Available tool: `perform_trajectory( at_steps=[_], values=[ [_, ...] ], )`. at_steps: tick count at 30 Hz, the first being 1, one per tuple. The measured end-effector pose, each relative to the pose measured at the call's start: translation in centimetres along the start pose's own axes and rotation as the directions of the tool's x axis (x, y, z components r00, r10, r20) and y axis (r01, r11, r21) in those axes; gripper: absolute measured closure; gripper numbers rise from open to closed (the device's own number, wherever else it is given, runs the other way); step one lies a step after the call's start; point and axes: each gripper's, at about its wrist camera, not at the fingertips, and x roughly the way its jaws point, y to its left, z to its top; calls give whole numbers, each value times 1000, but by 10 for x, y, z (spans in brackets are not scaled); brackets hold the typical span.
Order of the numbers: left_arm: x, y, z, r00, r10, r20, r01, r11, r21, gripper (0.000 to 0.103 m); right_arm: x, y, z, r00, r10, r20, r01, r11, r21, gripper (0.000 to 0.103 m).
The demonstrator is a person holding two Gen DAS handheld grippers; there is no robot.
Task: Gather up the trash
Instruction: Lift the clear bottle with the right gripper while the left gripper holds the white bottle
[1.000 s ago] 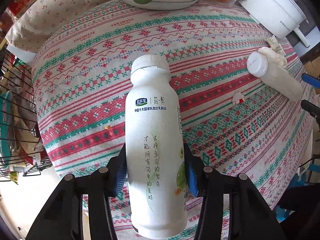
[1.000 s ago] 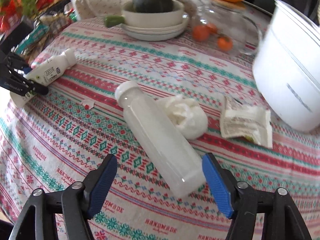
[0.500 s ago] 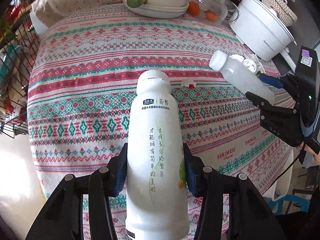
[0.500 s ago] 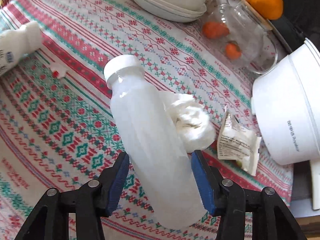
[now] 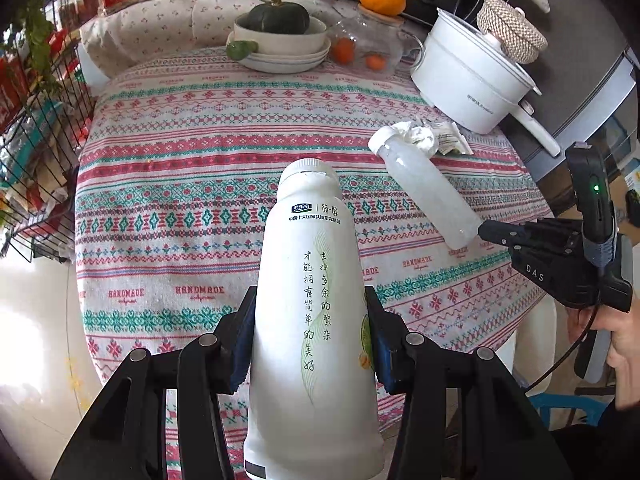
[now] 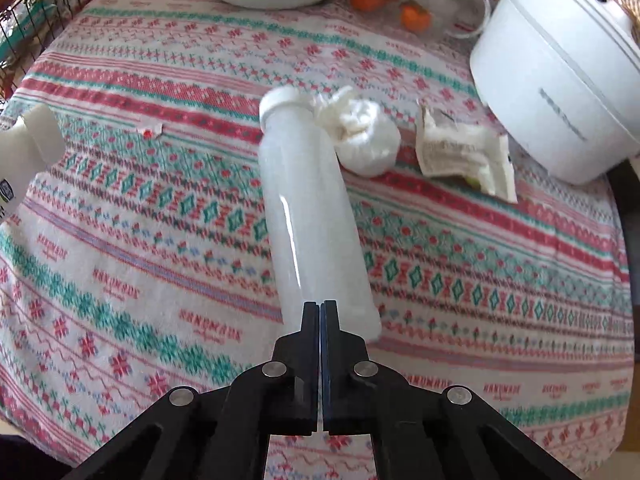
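Note:
A white yogurt bottle [image 5: 316,280] with green print stands upright between the blue pads of my left gripper [image 5: 309,296], which is shut on its lower body, above the patterned tablecloth [image 5: 192,184]. A frosted clear bottle [image 6: 308,208] lies on the cloth with its cap pointing away. My right gripper [image 6: 320,308] is shut with nothing between its fingers, its tips at the bottle's base. From the left wrist view the right gripper [image 5: 486,229] touches the base of that bottle [image 5: 424,192]. A crumpled tissue ball [image 6: 364,136] and a torn wrapper [image 6: 464,152] lie beside the cap.
A small paper scrap [image 6: 150,130] lies left of the clear bottle. A white cooking pot [image 5: 468,80] stands at the right rear, with stacked plates and a bowl holding a squash [image 5: 280,40] and a glass jar of oranges [image 5: 368,48] behind. A wire rack [image 5: 36,120] borders the table's left.
My left gripper has pulled up and back with the yogurt bottle, so more of the table shows. My right gripper's jaws closed fully; the clear bottle, between them before, now lies ahead of the tips.

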Motion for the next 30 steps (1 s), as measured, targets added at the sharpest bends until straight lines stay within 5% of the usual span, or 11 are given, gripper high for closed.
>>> perform_trajectory(
  at_steps=[1, 3, 4, 5, 12, 22, 30],
  values=[
    [-6, 0, -4, 1000, 1, 8, -1, 1000, -19, 52, -2, -6, -5, 1000, 25, 3, -25, 999, 27, 100],
    [-15, -5, -8, 999, -11, 39, 13, 998, -54, 52, -5, -17, -10, 997, 72, 8, -72, 995, 76, 78],
    [-21, -7, -12, 998, -17, 57, 21, 998, -66, 52, -7, -21, -10, 996, 88, 20, -90, 992, 93, 56],
    [-24, -10, -14, 997, -18, 74, 23, 997, -70, 52, -9, -23, -10, 995, 95, 38, -98, 990, 101, 45],
    [-33, -17, -11, 988, 32, 149, -25, 999, -48, 52, 1, -15, 18, 988, 144, 58, -149, 984, 94, 45],
    [-25, -22, 3, 987, 39, 156, -36, 999, -22, 52, 59, 3, 50, 999, 48, -19, -46, 996, 73, 45],
    [-32, -18, -3, 985, 17, 173, -9, 999, -49, 52, 24, 13, 44, 998, 33, 47, -36, 997, 63, 49]
  ],
)
